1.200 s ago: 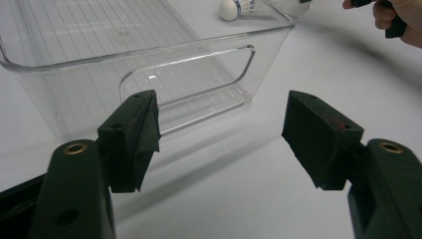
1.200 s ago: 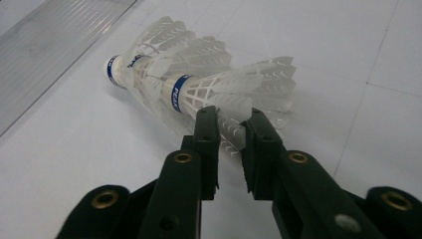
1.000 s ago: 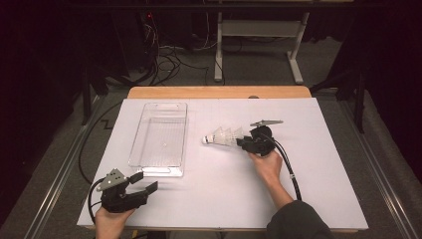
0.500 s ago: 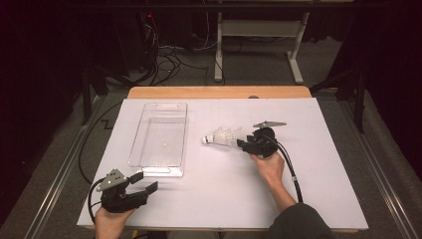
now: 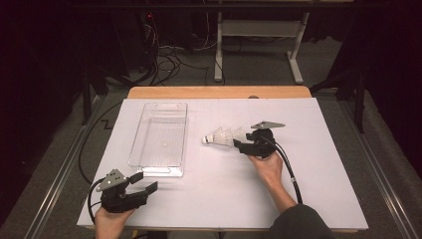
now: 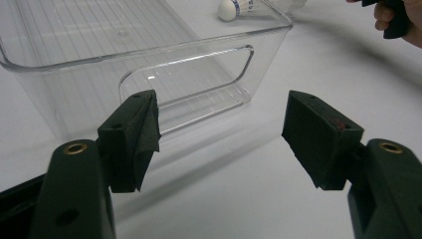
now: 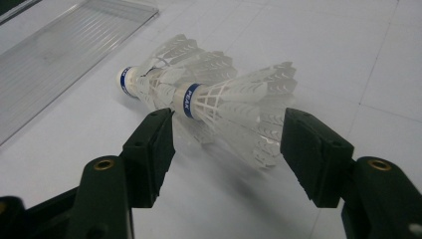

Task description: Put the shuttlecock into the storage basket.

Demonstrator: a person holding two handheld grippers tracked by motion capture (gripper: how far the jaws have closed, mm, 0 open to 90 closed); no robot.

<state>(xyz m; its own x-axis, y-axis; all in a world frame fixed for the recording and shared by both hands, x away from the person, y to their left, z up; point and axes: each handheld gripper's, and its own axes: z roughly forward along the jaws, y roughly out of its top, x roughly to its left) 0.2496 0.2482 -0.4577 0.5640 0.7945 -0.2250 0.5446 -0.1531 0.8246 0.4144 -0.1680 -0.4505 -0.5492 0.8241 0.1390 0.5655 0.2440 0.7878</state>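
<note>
A nested stack of white shuttlecocks (image 5: 223,136) (image 7: 209,99) with blue bands lies on its side on the white table top, cork end toward the clear plastic box (image 5: 135,149) (image 6: 74,79). My right gripper (image 5: 240,145) (image 7: 228,127) is level with the table. Its jaws have just been opening and now stand open on either side of the rear skirt, pads off the feathers. My left gripper (image 5: 144,181) (image 6: 221,119) rests near the front left corner, open and empty, facing the box's near end wall. The stack's cork end (image 6: 230,8) shows beyond the box.
The white sheet (image 5: 323,129) covers a wooden table whose far edge (image 5: 219,92) shows at the back. The right gripper's cable (image 5: 291,174) trails toward the front edge. The box (image 7: 59,55) lies left of the shuttlecocks. Cables and a metal stand sit on the floor beyond.
The right gripper's jaws have spread apart around the shuttlecocks' skirt. Both hands and the shuttlecocks have kept their places.
</note>
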